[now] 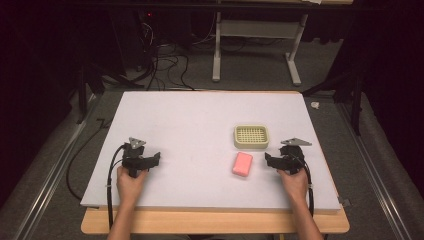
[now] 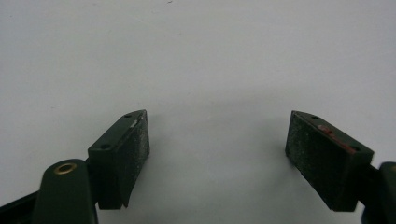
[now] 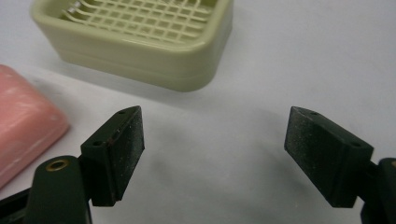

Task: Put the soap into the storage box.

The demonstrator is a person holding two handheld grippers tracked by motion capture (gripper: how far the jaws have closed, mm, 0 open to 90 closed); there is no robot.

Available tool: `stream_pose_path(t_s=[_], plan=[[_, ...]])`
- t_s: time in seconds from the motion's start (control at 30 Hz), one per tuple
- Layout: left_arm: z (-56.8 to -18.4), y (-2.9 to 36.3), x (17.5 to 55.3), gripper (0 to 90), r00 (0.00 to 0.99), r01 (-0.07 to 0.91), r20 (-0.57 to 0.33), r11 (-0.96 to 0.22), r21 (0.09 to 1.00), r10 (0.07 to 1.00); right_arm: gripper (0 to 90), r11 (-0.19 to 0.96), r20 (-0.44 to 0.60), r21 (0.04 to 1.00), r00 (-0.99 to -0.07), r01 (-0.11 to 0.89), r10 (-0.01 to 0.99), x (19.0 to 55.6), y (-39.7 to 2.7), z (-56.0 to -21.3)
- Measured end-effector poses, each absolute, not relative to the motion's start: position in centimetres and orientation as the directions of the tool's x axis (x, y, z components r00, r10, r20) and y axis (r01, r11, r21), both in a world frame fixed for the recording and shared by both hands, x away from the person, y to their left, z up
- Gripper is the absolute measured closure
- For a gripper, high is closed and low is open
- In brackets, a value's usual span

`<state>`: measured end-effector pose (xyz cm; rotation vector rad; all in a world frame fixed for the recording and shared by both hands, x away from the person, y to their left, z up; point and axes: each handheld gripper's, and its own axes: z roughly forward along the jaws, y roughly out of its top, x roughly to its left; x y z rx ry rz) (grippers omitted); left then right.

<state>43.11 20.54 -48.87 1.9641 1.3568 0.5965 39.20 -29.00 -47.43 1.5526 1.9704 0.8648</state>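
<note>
A pink soap bar (image 1: 242,164) lies flat on the white board (image 1: 200,120), right of centre. Just behind it sits a pale green soap dish (image 1: 251,136) with a grid insert and nothing in it. My right gripper (image 1: 274,161) rests on the board to the right of the soap, open, with bare board between its jaws. In the right gripper view the soap bar (image 3: 23,121) lies at the left and the dish (image 3: 140,37) stands ahead, beyond the gripper (image 3: 215,140). My left gripper (image 1: 150,159) rests near the board's left front, open over bare board (image 2: 217,140).
The board lies on a wooden table (image 1: 215,222) whose front edge shows below it. Cables (image 1: 165,65) and a white metal frame (image 1: 255,45) stand on the floor behind. A small pale object (image 1: 315,105) lies on the floor off the board's right rear corner.
</note>
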Motion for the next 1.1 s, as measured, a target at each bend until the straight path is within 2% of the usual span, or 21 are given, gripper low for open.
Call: stream_pose_path(t_s=[0.47, 1.1], plan=[[-48.9, 20.6, 43.1, 22.3, 0.355, 0.630, -0.006, -0.235, 0.740, 0.935, 16.4, 0.175, 0.067, 0.788, -0.366, 0.590, 0.928, 36.8, -27.9, -46.0], [-48.9, 20.6, 43.1, 22.2, 0.355, 0.630, -0.005, -0.235, 0.740, 0.935, 13.3, 0.260, 0.047, 0.809, -0.498, 0.528, 0.866, 35.8, -24.9, -45.5]])
